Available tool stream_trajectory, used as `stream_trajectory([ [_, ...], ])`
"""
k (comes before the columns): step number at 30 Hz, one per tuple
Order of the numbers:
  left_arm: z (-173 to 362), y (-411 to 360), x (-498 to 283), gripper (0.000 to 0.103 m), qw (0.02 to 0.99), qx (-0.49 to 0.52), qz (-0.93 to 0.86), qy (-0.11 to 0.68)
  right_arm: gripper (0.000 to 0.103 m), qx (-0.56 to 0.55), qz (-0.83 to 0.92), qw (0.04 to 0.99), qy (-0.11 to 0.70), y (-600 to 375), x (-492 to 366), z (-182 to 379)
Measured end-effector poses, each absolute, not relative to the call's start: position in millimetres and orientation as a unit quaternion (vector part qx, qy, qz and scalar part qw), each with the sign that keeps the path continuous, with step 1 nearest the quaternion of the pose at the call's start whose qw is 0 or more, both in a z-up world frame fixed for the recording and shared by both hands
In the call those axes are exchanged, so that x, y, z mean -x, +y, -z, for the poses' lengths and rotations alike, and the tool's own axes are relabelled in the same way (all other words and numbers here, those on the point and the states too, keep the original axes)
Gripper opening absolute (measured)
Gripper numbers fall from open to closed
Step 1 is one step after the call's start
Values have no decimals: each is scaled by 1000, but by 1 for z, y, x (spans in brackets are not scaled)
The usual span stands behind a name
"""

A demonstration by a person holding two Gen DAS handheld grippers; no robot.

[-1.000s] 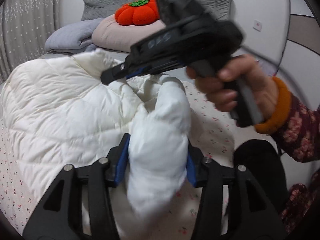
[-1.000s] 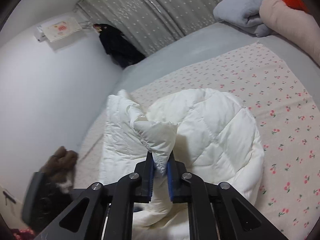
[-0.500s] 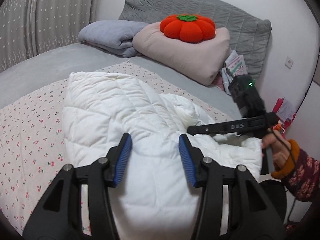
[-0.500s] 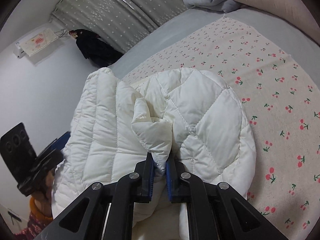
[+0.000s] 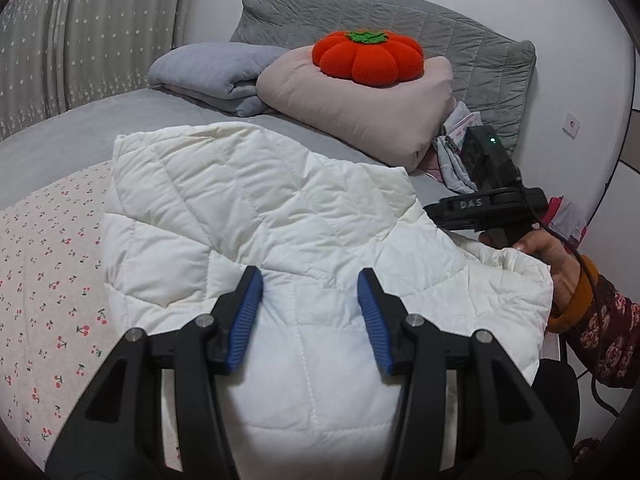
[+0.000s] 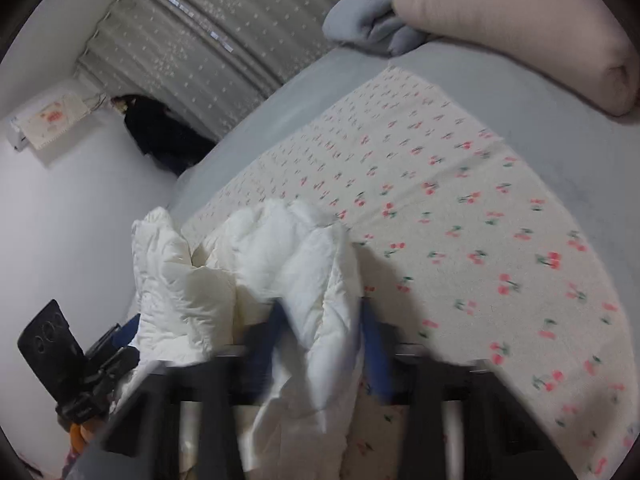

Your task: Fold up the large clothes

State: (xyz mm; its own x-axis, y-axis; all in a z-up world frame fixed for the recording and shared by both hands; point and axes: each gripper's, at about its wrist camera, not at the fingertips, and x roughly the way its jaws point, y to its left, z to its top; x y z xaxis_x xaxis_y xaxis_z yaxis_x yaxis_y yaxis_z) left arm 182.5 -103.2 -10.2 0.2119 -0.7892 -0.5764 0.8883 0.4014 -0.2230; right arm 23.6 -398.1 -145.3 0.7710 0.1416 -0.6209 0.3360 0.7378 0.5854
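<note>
**A:** Jaws first: the left gripper (image 5: pixel 310 312) had its blue pads (image 5: pixel 244 320) spread wide apart, nothing between them touching either side. It just hung over the white quilted jacket (image 5: pixel 280 232), which was lying mostly flat on the bed.

**B:** And the right gripper (image 6: pixel 324 344)? Its own view was pretty smeared.

**A:** Yeah, blurry. The pads looked parted, with a puffy fold of the jacket (image 6: pixel 320 300) hanging down between them. Couldn't really tell whether the pads were touching the fabric, so I won't call it a pinch.

**B:** From the left view I could see the right gripper (image 5: pixel 480 208) over at the jacket's right edge, held in the person's right hand (image 5: pixel 556 260). Its fingertips were hidden behind the fabric.

**A:** Same. The jacket sat on the cherry-print sheet (image 5: pixel 44 280), near side toward the edge of the bed, far corner reaching the grey cover (image 5: pixel 80 128).

**B:** Behind that there was a folded grey-blue blanket (image 5: pixel 216 72) beside a pinkish folded quilt (image 5: pixel 360 112), with a red pumpkin cushion (image 5: pixel 368 58) sitting on top of the quilt.

**A:** And grey starred curtains (image 5: pixel 100 28) on the left.
</note>
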Motion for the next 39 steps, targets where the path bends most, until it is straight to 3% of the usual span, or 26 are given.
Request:
stream_trajectory([
  [7,19,-114,-191,51,777,-81,533,323,11,-346,-16,861,372,-385,-99,163],
  [12,25,-127,-190,52,778,-113,522,331,16,-352,-7,849,394,-396,-106,169],
  [18,25,-136,-185,52,772,-142,522,334,48,-348,42,861,370,-430,-55,142],
  [19,25,-137,-184,52,772,-145,522,333,49,-329,62,870,361,-432,-44,131],
  [24,26,-138,-184,52,771,-144,523,334,49,-236,77,919,306,-387,-10,71],
  [26,26,-138,-183,52,772,-145,522,333,47,-194,62,925,320,-349,-11,67],
  [32,36,-133,-176,52,774,-156,522,323,45,-142,81,894,418,-304,-29,132],
  [35,46,-130,-173,52,776,-152,525,314,47,-190,67,885,420,-316,-21,156],
  [39,56,-129,-173,52,778,-141,528,308,47,-172,69,886,426,-315,-22,170],
])
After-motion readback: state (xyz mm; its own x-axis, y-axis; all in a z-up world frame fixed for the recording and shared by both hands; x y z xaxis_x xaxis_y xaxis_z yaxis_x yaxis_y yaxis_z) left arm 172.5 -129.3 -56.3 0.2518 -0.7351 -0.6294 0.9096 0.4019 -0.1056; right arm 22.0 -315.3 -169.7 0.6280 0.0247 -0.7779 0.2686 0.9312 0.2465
